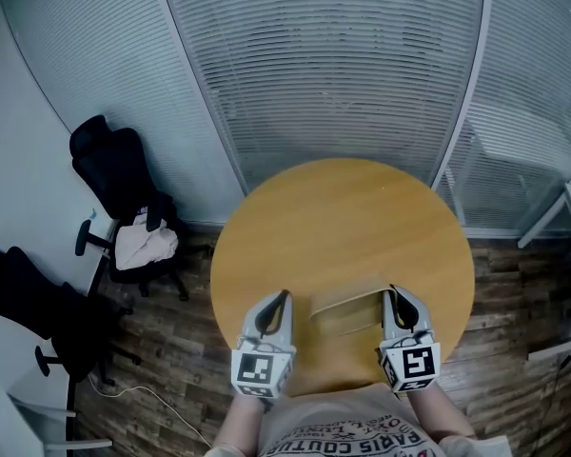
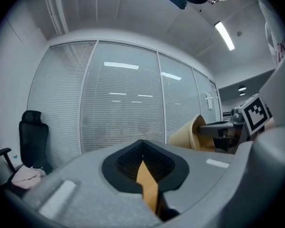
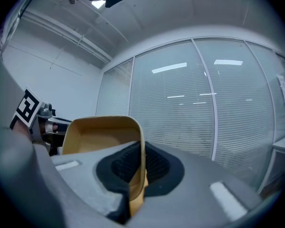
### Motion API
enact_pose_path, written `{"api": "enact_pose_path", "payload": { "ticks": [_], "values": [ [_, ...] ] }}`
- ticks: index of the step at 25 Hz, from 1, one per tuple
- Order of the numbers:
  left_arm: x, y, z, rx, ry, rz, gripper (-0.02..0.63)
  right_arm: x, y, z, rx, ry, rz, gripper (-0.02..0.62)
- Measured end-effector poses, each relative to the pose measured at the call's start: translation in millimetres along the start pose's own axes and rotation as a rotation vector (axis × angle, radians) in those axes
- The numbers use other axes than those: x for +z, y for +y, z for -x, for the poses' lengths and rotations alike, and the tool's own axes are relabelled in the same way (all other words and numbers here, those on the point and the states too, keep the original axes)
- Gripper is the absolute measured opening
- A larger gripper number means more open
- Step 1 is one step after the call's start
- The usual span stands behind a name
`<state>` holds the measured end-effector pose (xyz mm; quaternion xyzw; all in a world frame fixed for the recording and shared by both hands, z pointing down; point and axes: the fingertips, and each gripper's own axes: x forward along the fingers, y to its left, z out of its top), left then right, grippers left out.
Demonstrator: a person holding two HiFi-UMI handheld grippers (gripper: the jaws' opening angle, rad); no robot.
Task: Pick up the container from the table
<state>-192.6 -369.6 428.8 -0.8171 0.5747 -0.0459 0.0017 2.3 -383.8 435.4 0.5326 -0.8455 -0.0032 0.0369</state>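
Grey plastic tongs are in both hands of the person, who stands at the near edge of the table. Each one carries a cube with black-and-white square markers at its back end. The left gripper (image 1: 284, 297) has its jaws pressed together and pinches nothing; only a thin wedge in the table's colour shows in the slit between them. The right gripper (image 1: 393, 294) is clamped on the right wall of the shallow beige rectangular container (image 1: 344, 314), which is between the two grippers, over the near part of the round orange-brown wooden table (image 1: 343, 212). The left gripper is just beside the container but apart from it. Further left, on the dark plank floor (image 1: 176, 346), are two black office chairs (image 1: 122, 174), one with a pale cloth (image 1: 145, 246) on its seat. Behind all is a glass wall with white blinds (image 1: 333, 65).
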Motion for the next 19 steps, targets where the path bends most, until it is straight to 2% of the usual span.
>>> {"api": "enact_pose_path", "payload": {
  "ticks": [19],
  "values": [
    [2,-18,17,0.026,-0.008,0.005,0.002,0,-3,24,-0.013,0.016,-0.015,0.006]
  ]
}}
